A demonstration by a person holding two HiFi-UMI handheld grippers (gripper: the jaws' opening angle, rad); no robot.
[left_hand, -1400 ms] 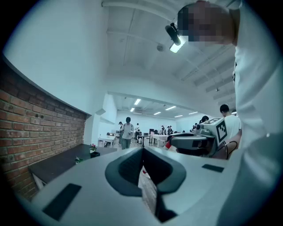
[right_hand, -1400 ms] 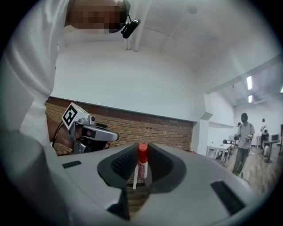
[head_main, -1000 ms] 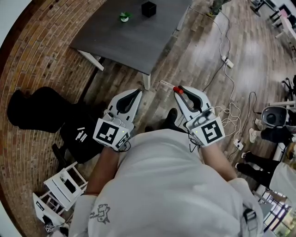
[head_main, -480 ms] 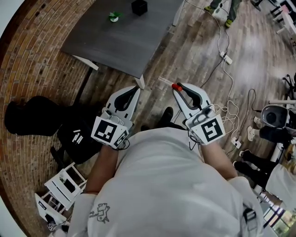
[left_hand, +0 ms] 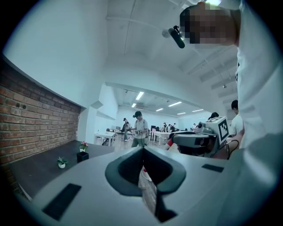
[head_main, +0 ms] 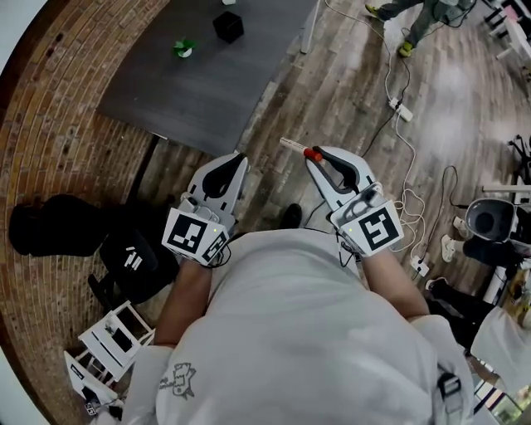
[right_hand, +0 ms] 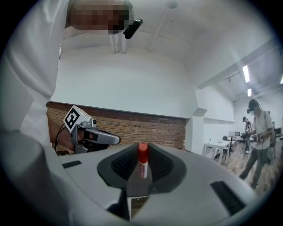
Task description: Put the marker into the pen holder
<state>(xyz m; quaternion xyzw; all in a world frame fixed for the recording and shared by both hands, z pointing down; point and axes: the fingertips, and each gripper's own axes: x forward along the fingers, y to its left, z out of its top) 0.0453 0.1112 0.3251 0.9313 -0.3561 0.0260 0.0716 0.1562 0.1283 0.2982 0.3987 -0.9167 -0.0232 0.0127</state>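
Note:
The marker (head_main: 300,150), white with a red cap (right_hand: 142,150), is pinched in my right gripper (head_main: 315,155), which is shut on it and held level in front of my body. In the right gripper view the marker stands upright between the jaws of the right gripper (right_hand: 142,155). My left gripper (head_main: 239,158) hangs beside it, shut and holding nothing; the left gripper (left_hand: 142,150) shows its jaws meeting. The black pen holder (head_main: 228,26) stands on the dark grey table (head_main: 216,83), well ahead of both grippers. The same pen holder (left_hand: 82,157) shows far off to the left.
A small green plant (head_main: 184,48) sits on the table near the holder. Black bags (head_main: 50,224) and a white rack (head_main: 116,332) lie on the floor to my left. Cables and a power strip (head_main: 398,108) trail across the wood floor on the right. A person (head_main: 415,17) stands beyond.
In the head view the table, holder and plant have slid to the left while both grippers keep their places in front of my body. The marker stays gripped; the left jaws stay closed.

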